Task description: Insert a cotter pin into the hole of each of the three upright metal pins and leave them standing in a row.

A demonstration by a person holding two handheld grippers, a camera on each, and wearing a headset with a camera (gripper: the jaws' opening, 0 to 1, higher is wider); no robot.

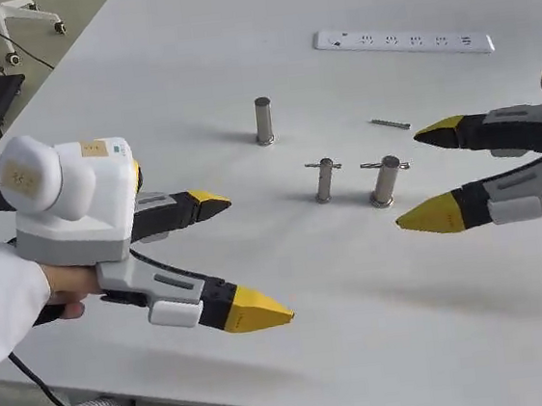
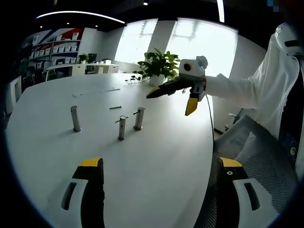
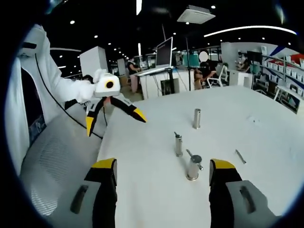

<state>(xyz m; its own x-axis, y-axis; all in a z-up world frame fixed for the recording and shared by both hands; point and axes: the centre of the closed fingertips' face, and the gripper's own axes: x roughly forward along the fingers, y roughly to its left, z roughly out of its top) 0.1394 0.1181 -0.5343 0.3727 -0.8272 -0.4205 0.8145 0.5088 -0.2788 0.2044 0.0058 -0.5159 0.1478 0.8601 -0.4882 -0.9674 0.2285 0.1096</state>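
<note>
Three metal pins stand upright on the white table point(image 1: 143, 90), between the two grippers. The middle pin point(image 1: 324, 182) and the right pin point(image 1: 384, 183) each carry a cotter pin through the top. The bare pin point(image 1: 263, 121) stands farther off, to the left. A loose cotter pin point(image 1: 391, 123) lies flat near the far jaw of the right gripper point(image 1: 412, 177). That gripper and the left gripper point(image 1: 247, 256) hover with jaws spread wide, holding nothing.
</note>
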